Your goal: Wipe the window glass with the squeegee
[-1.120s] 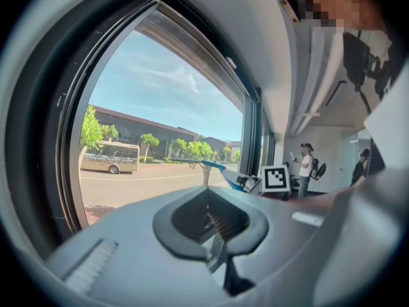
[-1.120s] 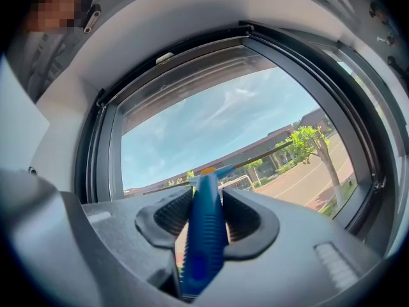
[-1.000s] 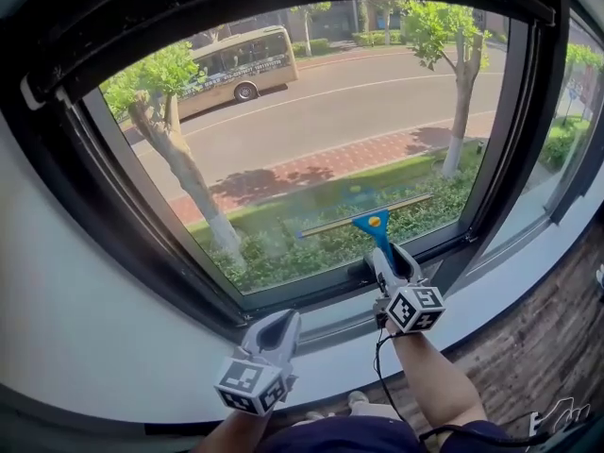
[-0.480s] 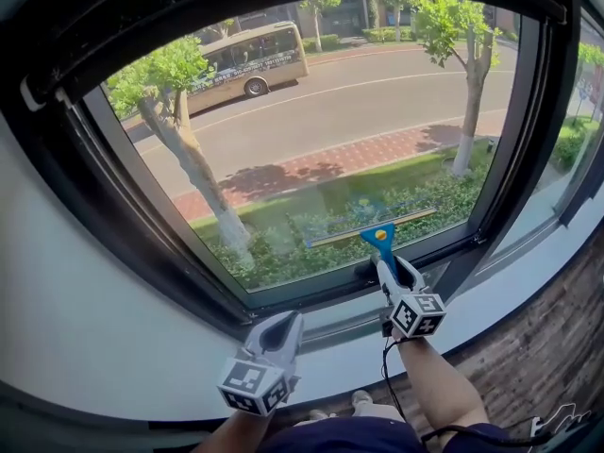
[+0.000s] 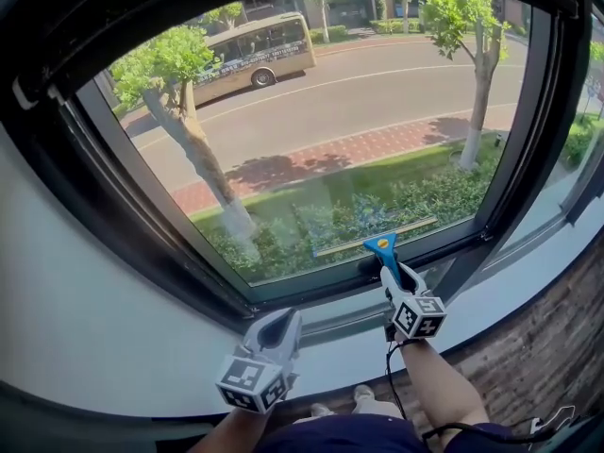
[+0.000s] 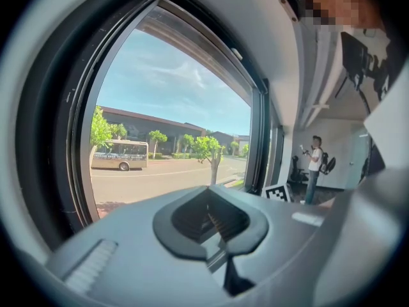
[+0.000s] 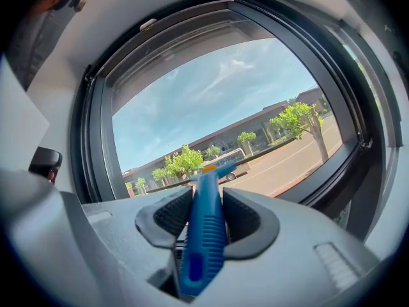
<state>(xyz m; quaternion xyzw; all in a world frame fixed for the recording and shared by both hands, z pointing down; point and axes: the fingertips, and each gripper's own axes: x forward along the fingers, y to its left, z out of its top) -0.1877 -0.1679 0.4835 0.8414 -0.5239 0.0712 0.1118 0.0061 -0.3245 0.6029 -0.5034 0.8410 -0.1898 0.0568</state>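
The right gripper [image 5: 394,274] has its jaws clamped on the blue handle of the squeegee [image 5: 381,244]. The squeegee's blade lies against the window glass [image 5: 330,130] along the pane's bottom edge, toward the lower right corner. The left gripper [image 5: 274,333] hangs below the frame over the white sill [image 5: 142,347], jaws together with nothing between them.

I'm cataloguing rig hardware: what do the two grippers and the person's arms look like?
Both the left gripper and right gripper are pale grey plastic with dark ribbed jaw pads. Each carries a white cube printed with black square markers. A black cable trails from the right one. The forearms are bare, unsleeved.
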